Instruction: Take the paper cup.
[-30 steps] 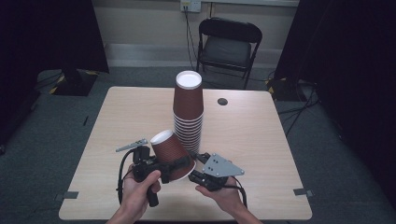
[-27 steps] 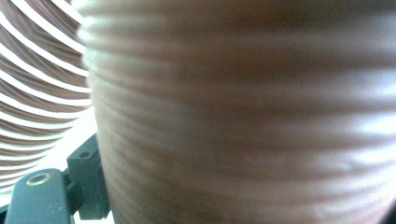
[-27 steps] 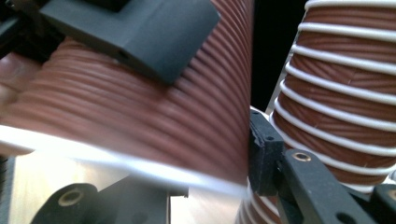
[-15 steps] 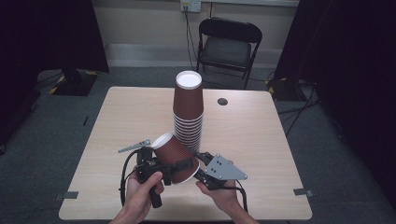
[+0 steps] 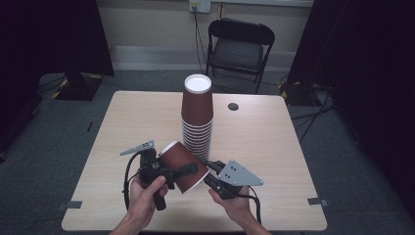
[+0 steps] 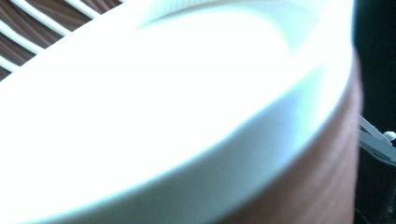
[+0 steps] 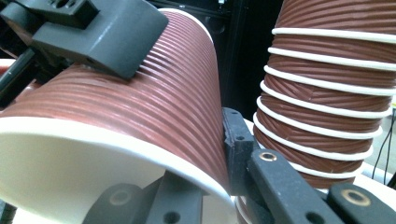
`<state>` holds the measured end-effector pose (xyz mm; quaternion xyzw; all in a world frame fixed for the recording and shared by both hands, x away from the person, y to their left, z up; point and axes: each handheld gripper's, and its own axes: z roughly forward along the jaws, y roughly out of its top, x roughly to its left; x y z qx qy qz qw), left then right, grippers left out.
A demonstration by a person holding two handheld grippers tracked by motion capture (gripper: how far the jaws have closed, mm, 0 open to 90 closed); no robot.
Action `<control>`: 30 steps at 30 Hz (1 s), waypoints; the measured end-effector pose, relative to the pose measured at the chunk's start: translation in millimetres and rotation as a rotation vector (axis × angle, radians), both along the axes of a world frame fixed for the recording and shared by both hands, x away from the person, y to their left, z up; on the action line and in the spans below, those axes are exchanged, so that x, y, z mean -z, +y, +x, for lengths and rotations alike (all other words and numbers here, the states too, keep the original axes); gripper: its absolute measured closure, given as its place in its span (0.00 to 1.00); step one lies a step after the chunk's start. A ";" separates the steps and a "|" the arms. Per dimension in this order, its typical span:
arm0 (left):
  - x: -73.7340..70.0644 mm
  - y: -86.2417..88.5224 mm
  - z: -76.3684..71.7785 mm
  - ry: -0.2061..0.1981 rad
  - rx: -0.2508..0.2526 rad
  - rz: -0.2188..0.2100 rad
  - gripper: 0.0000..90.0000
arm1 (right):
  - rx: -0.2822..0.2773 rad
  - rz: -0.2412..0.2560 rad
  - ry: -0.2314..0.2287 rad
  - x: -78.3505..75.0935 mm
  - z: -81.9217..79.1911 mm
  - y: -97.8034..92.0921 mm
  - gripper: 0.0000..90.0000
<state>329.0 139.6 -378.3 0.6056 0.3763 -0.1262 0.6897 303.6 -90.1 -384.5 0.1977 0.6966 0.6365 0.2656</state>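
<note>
A tall stack of upside-down brown ribbed paper cups (image 5: 197, 117) stands mid-table. In front of it a single brown cup (image 5: 178, 161) lies tilted in the air, its open white rim facing right. My left gripper (image 5: 188, 171) is shut across the cup's body; one of its fingers (image 7: 102, 32) presses on the ribbed wall. My right gripper (image 5: 204, 170) is shut on the rim, one jaw inside the cup (image 7: 140, 102) and one outside. The left gripper view shows the cup's white base (image 6: 163, 93) up close, with the stack (image 6: 28, 28) behind. The stack (image 7: 327, 93) rises just right of the held cup.
The light wooden table (image 5: 274, 147) has a small black disc (image 5: 233, 106) near its far right. A black folding chair (image 5: 240, 46) stands beyond the far edge. Dark curtains hang at both sides.
The cup has come down and toward the near edge, tipping further onto its side. The right gripper has closed in on its rim.
</note>
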 end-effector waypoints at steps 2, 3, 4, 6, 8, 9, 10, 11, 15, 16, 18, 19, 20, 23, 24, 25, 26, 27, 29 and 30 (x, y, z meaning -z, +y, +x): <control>-0.4 0.9 0.6 -0.005 -0.001 0.013 0.02 | -0.005 -0.002 0.013 0.0 0.2 -1.1 0.96; -0.6 1.5 1.5 0.001 0.008 0.008 0.02 | -0.010 -0.002 0.012 0.4 0.1 -1.3 0.96; -0.7 1.6 1.5 0.004 0.006 -0.001 0.03 | -0.011 -0.002 0.010 0.6 -0.4 -1.4 0.96; -0.6 1.4 1.5 -0.002 0.012 0.001 0.03 | -0.011 0.002 0.012 0.0 -0.7 -1.9 0.96; -1.2 1.8 1.8 -0.005 0.005 -0.007 0.04 | -0.009 0.006 0.012 -0.2 -1.1 -2.4 0.96; -1.0 3.0 2.1 -0.015 -0.011 -0.016 0.03 | -0.013 0.010 0.014 -0.1 -1.0 -2.9 0.96; -2.1 6.5 2.8 -0.041 -0.039 -0.021 0.04 | -0.017 0.012 0.023 -0.1 -1.3 -3.4 0.96; -1.9 9.1 3.8 -0.045 -0.041 -0.026 0.06 | -0.018 0.007 0.022 0.6 -2.6 -3.7 0.96; 0.3 16.1 4.9 -0.014 -0.050 -0.042 0.12 | -0.038 -0.006 0.033 2.9 -4.4 -2.0 0.96; 0.9 17.0 5.0 -0.020 -0.058 -0.027 0.12 | -0.042 -0.007 0.041 3.4 -4.2 -1.6 0.96; 1.3 18.1 6.0 -0.039 -0.063 -0.006 0.11 | -0.049 -0.011 0.056 4.8 -3.8 -1.5 0.96; 0.5 17.9 5.2 -0.056 -0.084 0.004 0.11 | -0.050 -0.018 0.060 5.3 -3.8 -1.8 0.96; -0.3 19.1 4.7 -0.068 -0.094 0.026 0.11 | -0.050 -0.023 0.075 6.2 -4.4 -2.5 0.96; -0.4 22.8 5.9 -0.084 -0.122 0.018 0.18 | -0.060 -0.032 0.088 8.3 -4.8 -5.0 0.96; -0.3 25.1 6.7 -0.087 -0.126 0.035 0.16 | -0.062 -0.038 0.095 8.5 -5.2 -5.9 0.96; -0.2 26.0 7.0 -0.091 -0.132 0.043 0.17 | -0.065 -0.045 0.104 8.7 -5.5 -7.2 0.96; -0.4 25.8 6.4 -0.094 -0.142 0.053 0.17 | -0.069 -0.048 0.106 8.8 -4.9 -8.2 0.96; -0.2 25.8 6.3 -0.103 -0.140 0.058 0.17 | -0.074 -0.055 0.126 9.0 -4.9 -10.0 0.96; -0.3 24.3 5.5 -0.119 -0.145 0.069 0.17 | -0.082 -0.070 0.137 9.4 -4.2 -11.9 0.96; -0.1 23.8 5.8 -0.131 -0.145 0.086 0.17 | -0.086 -0.074 0.145 9.7 -4.1 -12.4 0.96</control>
